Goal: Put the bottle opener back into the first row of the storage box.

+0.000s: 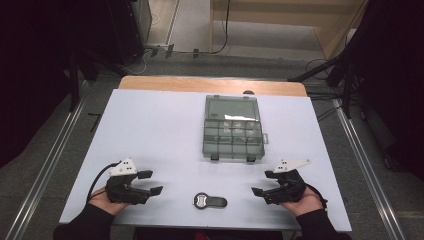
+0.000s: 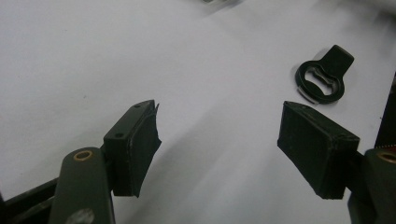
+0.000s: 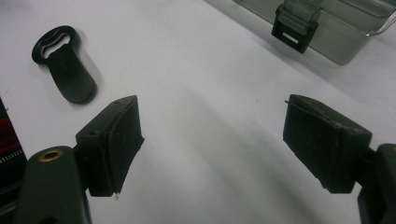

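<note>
Left tongs (image 1: pixel 152 182) sit at 8 o'clock on the white surface (image 1: pixel 150 125), held in the person's left hand (image 1: pixel 107 200), jaws pointing toward centre. In the left gripper view the left tongs (image 2: pixel 219 149) stand apart with nothing between them, only bare surface.

The black bottle opener (image 1: pixel 210 201) lies flat at 6 o'clock, between the two tongs and apart from both, its ring end toward the left tongs. In the left gripper view the bottle opener (image 2: pixel 323 79) lies at 1 o'clock; in the right gripper view the bottle opener (image 3: pixel 63 63) lies at 10 o'clock.

A clear compartment box (image 1: pixel 233 129) lies at centre, lid open, latches toward the person.

Right tongs (image 1: pixel 263 182) sit at 4 o'clock in the right hand (image 1: pixel 300 200). In their own view the right tongs (image 3: pixel 212 140) stand wide apart, gripping nothing.
</note>
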`<state>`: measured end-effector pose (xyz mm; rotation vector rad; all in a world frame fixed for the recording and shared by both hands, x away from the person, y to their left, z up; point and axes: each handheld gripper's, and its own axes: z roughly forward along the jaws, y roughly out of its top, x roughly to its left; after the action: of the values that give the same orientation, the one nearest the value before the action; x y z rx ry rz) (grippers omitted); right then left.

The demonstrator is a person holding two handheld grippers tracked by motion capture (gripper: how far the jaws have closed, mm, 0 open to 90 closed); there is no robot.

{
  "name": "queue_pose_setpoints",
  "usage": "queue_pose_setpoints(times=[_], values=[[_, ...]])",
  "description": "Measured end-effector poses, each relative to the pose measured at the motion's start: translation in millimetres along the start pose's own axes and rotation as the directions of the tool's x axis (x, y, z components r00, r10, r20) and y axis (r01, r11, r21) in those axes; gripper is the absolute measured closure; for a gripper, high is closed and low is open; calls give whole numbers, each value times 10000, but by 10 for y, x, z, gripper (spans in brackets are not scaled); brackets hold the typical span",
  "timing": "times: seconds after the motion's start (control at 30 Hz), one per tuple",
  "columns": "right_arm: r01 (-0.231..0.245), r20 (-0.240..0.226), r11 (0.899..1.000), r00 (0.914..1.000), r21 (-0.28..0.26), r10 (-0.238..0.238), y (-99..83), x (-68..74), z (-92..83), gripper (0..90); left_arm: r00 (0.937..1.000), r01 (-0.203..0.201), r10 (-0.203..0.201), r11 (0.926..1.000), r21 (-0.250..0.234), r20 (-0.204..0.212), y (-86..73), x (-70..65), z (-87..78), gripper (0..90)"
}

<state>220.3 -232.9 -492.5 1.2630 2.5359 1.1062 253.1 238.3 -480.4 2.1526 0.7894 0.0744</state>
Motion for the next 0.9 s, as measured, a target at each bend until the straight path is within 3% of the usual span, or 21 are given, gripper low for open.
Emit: queue_pose_setpoints(times=[0.9], values=[[-33, -154, 10000, 9999, 93, 35, -3, -7, 18, 194, 9999, 146, -146, 9999, -3, -68, -18, 36, -16, 284]])
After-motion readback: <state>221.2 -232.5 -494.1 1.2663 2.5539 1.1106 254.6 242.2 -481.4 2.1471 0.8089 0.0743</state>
